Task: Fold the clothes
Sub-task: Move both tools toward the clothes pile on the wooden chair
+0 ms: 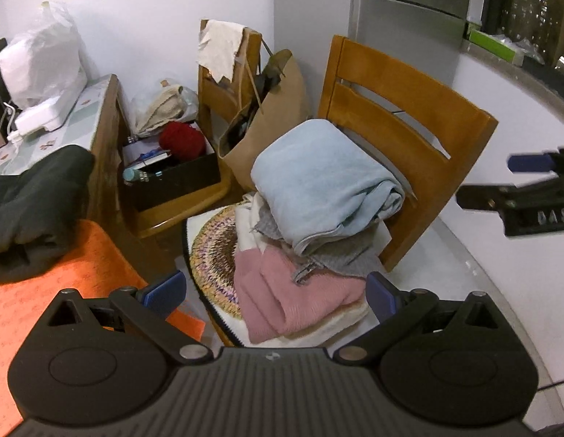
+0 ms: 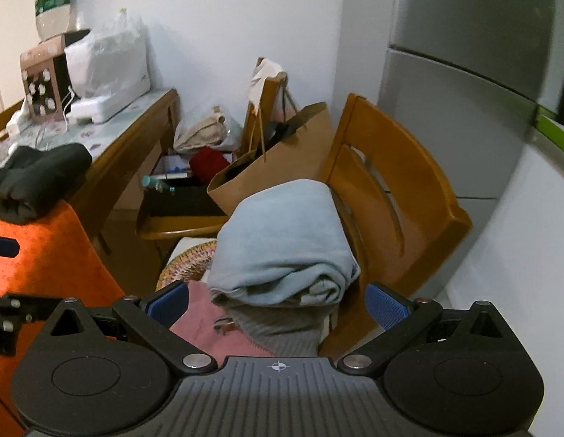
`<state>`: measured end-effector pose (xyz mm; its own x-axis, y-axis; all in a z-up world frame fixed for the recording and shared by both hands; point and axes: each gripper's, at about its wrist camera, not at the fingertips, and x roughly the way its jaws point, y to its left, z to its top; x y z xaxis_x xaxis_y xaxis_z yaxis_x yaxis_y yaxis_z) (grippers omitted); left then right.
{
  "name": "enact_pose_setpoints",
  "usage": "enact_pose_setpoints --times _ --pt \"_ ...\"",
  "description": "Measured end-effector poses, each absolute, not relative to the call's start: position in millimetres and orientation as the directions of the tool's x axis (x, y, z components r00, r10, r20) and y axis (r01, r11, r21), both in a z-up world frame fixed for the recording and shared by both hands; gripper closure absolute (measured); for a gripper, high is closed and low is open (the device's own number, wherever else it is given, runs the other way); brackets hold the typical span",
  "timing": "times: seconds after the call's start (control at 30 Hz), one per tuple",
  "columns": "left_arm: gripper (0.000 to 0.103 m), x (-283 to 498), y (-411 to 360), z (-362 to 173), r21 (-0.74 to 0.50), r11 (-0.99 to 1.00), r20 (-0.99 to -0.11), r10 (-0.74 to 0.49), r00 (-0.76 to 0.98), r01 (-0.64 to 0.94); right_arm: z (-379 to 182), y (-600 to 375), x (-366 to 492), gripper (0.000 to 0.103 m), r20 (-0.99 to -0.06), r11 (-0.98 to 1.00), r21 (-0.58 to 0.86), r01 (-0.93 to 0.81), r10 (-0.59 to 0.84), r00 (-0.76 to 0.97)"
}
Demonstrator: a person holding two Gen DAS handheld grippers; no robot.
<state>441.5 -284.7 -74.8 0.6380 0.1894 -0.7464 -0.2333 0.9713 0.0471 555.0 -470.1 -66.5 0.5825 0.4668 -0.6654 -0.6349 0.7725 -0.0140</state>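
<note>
A pile of clothes sits on a wooden chair (image 1: 409, 109): a rolled light blue garment (image 1: 318, 182) on top, a grey knit (image 1: 351, 255) under it, a pink sweater (image 1: 292, 298) at the front. My left gripper (image 1: 274, 295) is open and empty, above the pink sweater. My right gripper (image 2: 278, 306) is open and empty, just in front of the light blue garment (image 2: 282, 240), with the grey knit (image 2: 282, 331) and pink sweater (image 2: 205, 324) below it. It also shows in the left wrist view (image 1: 518, 182). A folded dark garment (image 1: 34, 204) lies on the orange cloth (image 1: 63, 284).
A woven round cushion (image 1: 216, 251) lies on the chair seat. A brown paper bag (image 1: 274, 116) and a dark box (image 1: 172, 178) with a red yarn ball (image 1: 181, 138) stand behind. A table (image 1: 99, 109) with white bags is at left. A fridge (image 2: 482, 73) stands at right.
</note>
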Motion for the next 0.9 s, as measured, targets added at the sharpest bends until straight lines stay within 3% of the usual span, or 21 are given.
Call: enact_pose_setpoints --times 0.5,0.9 --pt "0.000 562.8 -314.1 -203.8 0.093 0.977 -0.711 0.200 0.674 -0.192 -95.0 -444.1 674.2 0.000 -0.710 0.543 -0.022 -0.840 0.583 0.395" --pt "0.000 634.4 -332.3 -297.2 0.288 0.958 -0.698 0.215 0.683 -0.007 -105.5 -437.4 699.9 0.000 -0.737 0.465 -0.012 -0.885 0.594 0.323"
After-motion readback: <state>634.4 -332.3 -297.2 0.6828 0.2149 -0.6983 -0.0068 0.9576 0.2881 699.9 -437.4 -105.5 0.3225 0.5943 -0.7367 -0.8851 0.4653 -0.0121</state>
